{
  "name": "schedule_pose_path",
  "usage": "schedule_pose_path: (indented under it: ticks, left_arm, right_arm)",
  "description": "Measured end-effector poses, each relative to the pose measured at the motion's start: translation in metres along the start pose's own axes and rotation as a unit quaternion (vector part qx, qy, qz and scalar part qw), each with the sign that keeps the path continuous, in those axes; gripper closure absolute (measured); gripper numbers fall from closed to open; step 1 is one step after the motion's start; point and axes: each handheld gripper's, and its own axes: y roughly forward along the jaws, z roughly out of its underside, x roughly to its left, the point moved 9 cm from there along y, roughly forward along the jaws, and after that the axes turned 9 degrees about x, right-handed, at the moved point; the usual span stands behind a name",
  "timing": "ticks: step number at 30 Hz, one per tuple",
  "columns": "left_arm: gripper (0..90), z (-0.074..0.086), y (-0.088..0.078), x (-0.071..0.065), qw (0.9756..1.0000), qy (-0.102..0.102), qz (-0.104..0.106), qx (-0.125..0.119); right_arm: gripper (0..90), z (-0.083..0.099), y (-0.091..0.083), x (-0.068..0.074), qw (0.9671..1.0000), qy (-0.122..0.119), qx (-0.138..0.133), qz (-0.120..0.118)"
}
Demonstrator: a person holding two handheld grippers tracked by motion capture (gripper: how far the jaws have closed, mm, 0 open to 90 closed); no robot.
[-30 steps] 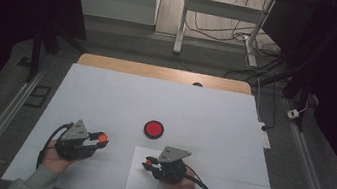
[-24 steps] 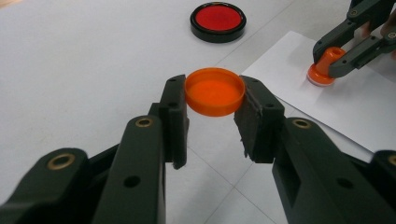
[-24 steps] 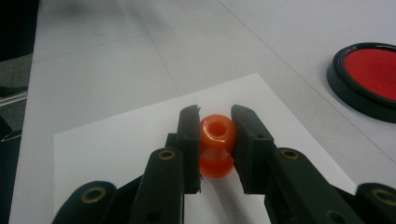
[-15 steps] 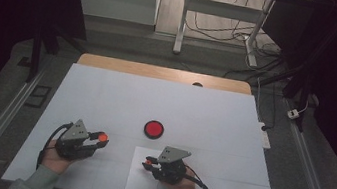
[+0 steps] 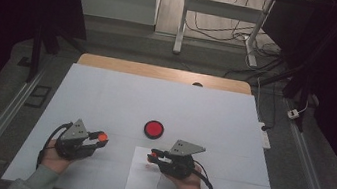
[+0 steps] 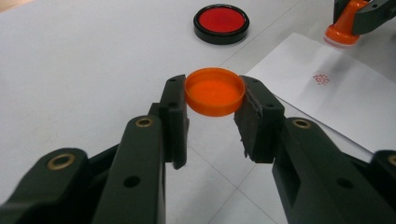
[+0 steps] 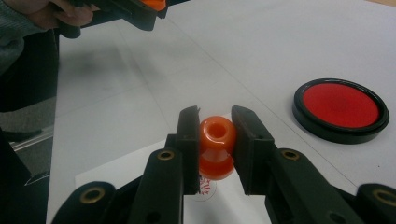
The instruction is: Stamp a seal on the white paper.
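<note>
The white surface (image 5: 164, 109) carries everything, and its wooden far edge is visible in the high view. On its near half, in front of you, lies a white sheet of paper (image 5: 143, 177). The left gripper view shows a small red stamped mark (image 6: 321, 78) on that sheet; its characters are too small to read. A second mark sits just under the stamp in the right gripper view, mostly hidden, and no lettering can be made out there either.

Your left hand-held gripper (image 5: 99, 138) sits at the near left of the surface, off the paper. Its jaws are closed on an orange cap (image 6: 214, 91), held by its rim with the open side facing up and clear of the surface.

Your right hand-held gripper (image 5: 153, 154) is at the near centre-right, over the paper's upper portion. Its jaws are clamped on the waist of an orange stamp (image 7: 216, 147), which stands upright. In the right gripper view the stamp's base is down at the paper; whether it is pressing on the sheet cannot be told.

A round ink pad (image 5: 153, 129), with a black case and red face, lies open on the surface just beyond the paper, between the two hand-held grippers and farther from you. No brand or label can be read on the pad, cap or stamp.
</note>
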Motion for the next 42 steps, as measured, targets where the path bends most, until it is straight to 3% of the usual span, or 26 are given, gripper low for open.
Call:
schedule_pose_path:
  ticks: [10,20,29,42]
  left_arm:
    - [64.8,0.000,0.001,-0.001,1.0000,0.003,0.001,0.003]
    - [64.7,0.001,0.003,-0.003,1.0000,0.006,0.003,0.007]
    - [64.7,0.001,0.004,-0.005,0.9999,0.010,0.005,0.010]
    - [64.7,0.000,0.004,-0.006,0.9999,0.010,0.005,0.009]
  right_arm:
    - [72.3,-0.001,-0.005,-0.003,0.9999,0.012,-0.005,0.004]
    - [72.3,-0.012,-0.021,-0.010,0.9988,0.025,-0.039,0.013]
    - [72.2,-0.025,-0.044,-0.018,0.9959,0.036,-0.080,0.023]
    - [72.2,-0.034,-0.061,-0.027,0.9930,0.038,-0.105,0.038]
